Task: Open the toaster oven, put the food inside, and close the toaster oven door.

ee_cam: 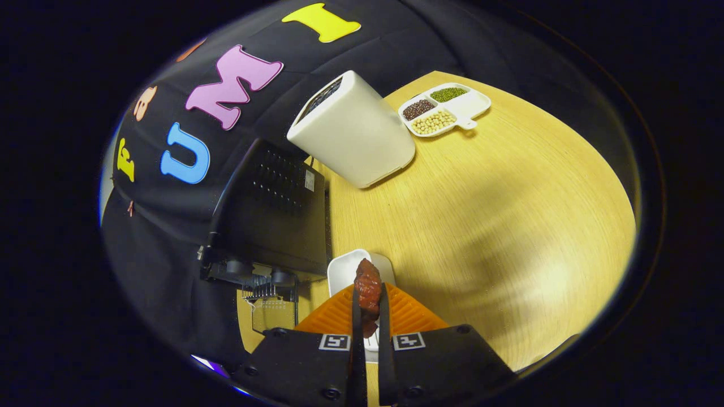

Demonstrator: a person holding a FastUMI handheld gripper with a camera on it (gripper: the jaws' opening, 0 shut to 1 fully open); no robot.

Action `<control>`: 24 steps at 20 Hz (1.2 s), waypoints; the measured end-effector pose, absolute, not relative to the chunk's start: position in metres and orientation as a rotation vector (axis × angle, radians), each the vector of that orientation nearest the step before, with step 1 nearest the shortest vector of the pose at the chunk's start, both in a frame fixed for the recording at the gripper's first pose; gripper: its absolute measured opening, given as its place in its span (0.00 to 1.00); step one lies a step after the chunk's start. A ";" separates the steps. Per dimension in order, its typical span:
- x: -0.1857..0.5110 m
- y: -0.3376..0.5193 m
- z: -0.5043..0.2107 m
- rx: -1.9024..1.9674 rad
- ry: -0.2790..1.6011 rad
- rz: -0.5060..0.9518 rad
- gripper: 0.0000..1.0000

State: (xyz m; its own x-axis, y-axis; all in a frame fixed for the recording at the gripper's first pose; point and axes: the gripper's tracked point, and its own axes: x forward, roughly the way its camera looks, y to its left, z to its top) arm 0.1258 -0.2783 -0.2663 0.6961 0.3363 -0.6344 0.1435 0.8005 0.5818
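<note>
the hand-held gripper [368, 316] is nearly closed, both fingers pressing on the piece of food [367, 289], a dark red chunk standing lengthwise between them with its end poking just past the tips, over a small white dish [343, 270]. the toaster oven [270, 212] lies just left of the food and a little beyond it, its door [266, 311] apparently down; so the carry looks to be leftward into the opening. a pale canister [353, 130] stands beyond the oven on the surface [486, 215]

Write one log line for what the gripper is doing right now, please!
gripper: shut on meat piece | above white dish | toaster oven: beside, door open | wooden table
</note>
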 end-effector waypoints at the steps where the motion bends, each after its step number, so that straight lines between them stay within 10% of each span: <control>1: 0.124 -0.280 -0.261 0.644 0.797 0.109 0.12; 12: 0.090 -0.260 -0.166 0.703 0.596 0.017 0.12; 24: 0.022 -0.052 -0.160 0.960 0.587 0.175 0.12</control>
State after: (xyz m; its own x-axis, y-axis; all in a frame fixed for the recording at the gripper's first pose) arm 0.0224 -0.0518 -0.1603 0.8317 0.3923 -0.3929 0.1131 0.5731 0.8116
